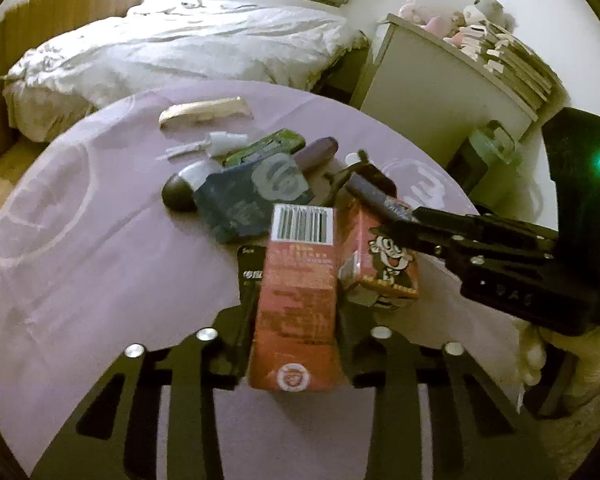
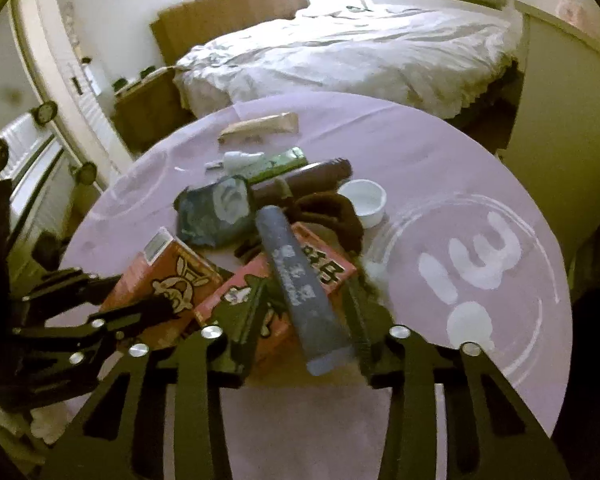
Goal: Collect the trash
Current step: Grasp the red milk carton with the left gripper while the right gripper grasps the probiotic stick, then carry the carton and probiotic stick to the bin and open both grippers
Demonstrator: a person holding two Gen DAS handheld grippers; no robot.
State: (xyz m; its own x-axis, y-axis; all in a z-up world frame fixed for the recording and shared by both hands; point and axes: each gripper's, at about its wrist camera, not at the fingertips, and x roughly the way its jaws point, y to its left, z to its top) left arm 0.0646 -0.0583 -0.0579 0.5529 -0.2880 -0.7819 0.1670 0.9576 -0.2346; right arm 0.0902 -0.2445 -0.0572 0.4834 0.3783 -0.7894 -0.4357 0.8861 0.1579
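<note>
Fingers (image 1: 247, 280) either side of red carton (image 1: 296, 300)

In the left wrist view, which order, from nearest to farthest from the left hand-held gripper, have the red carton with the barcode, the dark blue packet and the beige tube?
1. Red carton with the barcode: between the fingers of the left hand-held gripper.
2. Dark blue packet: mid-table, behind the carton.
3. Beige tube: far edge of the table, toward the bed.

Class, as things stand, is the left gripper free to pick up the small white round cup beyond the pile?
Probably not: the left gripper is shut on a red carton, and the dark cloth lies before the white round cup.
</note>
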